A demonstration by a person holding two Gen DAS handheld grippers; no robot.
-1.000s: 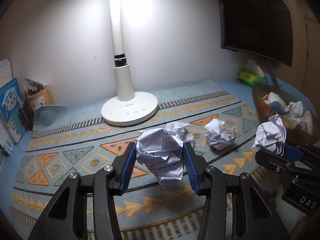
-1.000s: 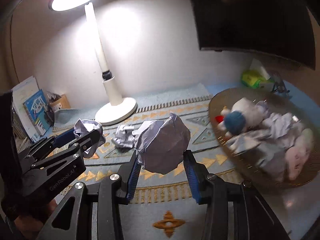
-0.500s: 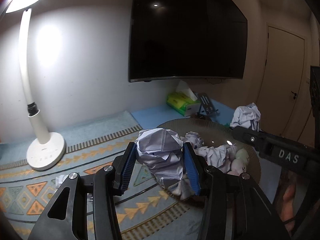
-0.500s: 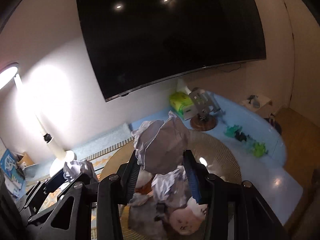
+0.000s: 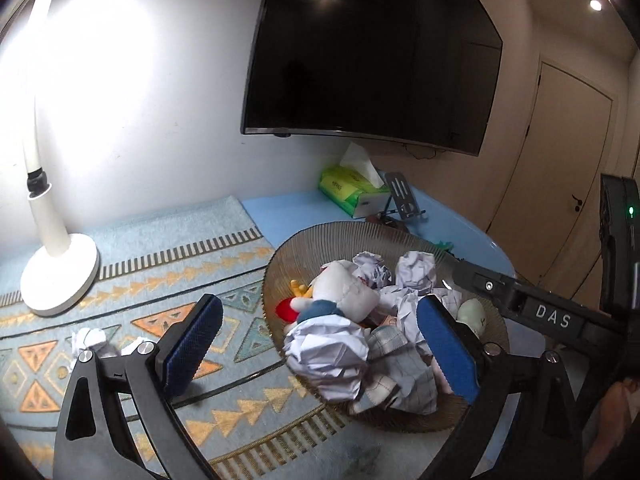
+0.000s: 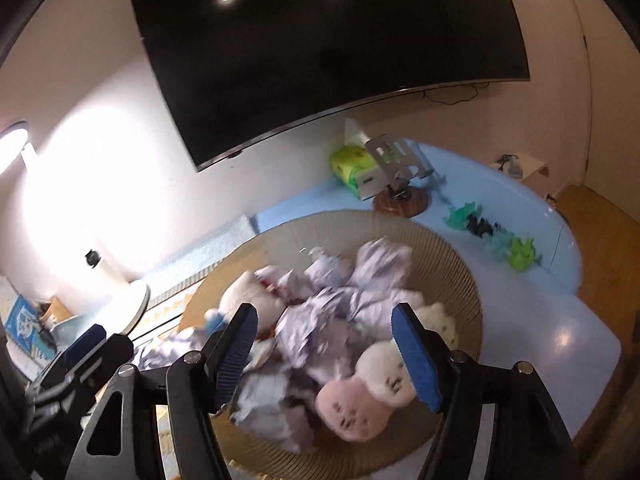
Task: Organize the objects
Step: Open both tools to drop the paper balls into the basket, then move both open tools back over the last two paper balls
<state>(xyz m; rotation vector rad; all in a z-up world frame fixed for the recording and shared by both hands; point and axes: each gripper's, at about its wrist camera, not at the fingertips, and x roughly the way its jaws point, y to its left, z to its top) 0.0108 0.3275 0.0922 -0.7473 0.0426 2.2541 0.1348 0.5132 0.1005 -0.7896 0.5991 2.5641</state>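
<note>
A round wicker basket (image 5: 280, 264) (image 6: 460, 264) holds several crumpled paper balls and plush toys. My left gripper (image 5: 320, 344) is open and empty above the basket's near left edge, with a crumpled paper ball (image 5: 326, 346) lying in the basket between its blue pads. My right gripper (image 6: 328, 344) is open and empty over the basket, above a blurred pile of paper balls (image 6: 320, 320) and pink and white plush toys (image 6: 360, 396). Two more paper balls (image 5: 90, 340) lie on the patterned mat at left.
A white lamp base (image 5: 60, 276) stands on the patterned mat (image 5: 160, 280). A green tissue box (image 5: 352, 192) and a metal stand (image 5: 402, 200) sit behind the basket. Small green toys (image 6: 516, 252) lie on the blue table. A dark screen hangs on the wall.
Both grippers opened and let go of their paper balls, which now lie in the basket. Both views have dropped closer to the basket.
</note>
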